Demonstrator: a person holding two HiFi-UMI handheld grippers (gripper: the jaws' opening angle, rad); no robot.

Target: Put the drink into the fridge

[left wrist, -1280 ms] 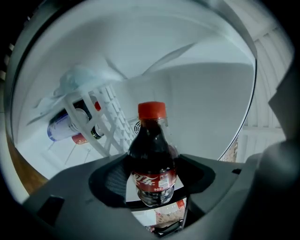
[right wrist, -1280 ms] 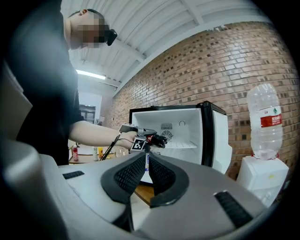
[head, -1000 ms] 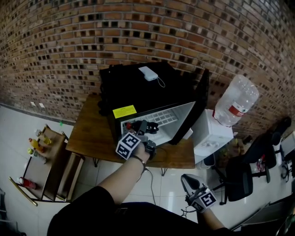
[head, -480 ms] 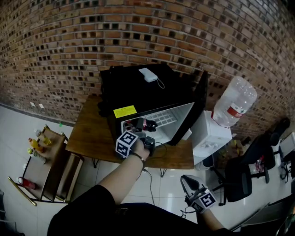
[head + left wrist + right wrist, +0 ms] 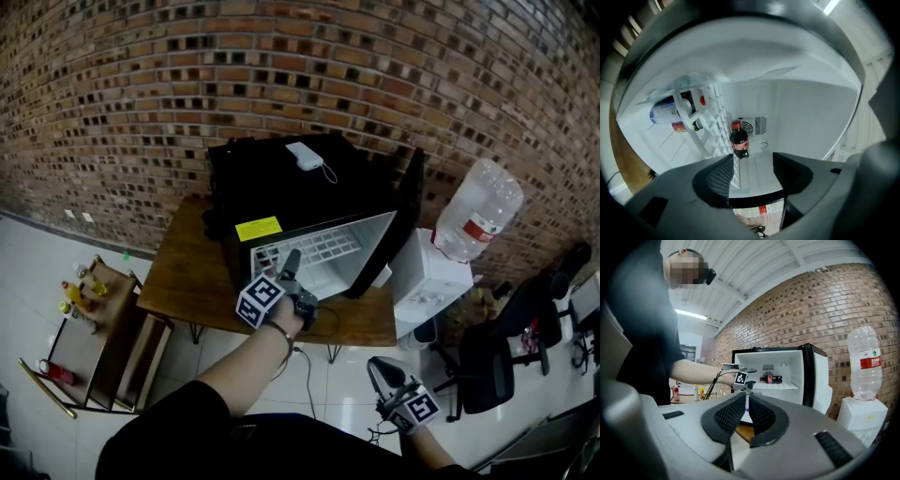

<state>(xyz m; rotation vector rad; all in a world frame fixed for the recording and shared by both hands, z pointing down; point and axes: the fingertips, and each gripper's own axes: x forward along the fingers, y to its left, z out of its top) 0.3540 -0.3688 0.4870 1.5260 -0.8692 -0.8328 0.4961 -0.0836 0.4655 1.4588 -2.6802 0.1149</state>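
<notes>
The jaws of the left gripper (image 5: 753,162) stand apart and are closing, and nothing is between them; only the white floor of the fridge (image 5: 272,183) shows through the gap. Straight ahead of them, at the centre of the left gripper view, is the cola bottle (image 5: 739,140), clear of both pads and deeper inside. It rests against the wire shelf (image 5: 711,119). In this view its long axis points to the top of the frame, red cap upward, but the right gripper view shows it lying on its side on the shelf, so the left gripper seems to be rolled over.

The drink is therefore already in the fridge. I judge that the next move is to draw the left gripper straight back along the same line, away from the bottle.

The open door (image 5: 410,211) stands at the right of the head view. The right gripper (image 5: 746,411), its jaws together and empty, hangs low at the bottom of that view, well apart from the worktop (image 5: 187,272). The left gripper is the nearer one to the fridge.
</notes>
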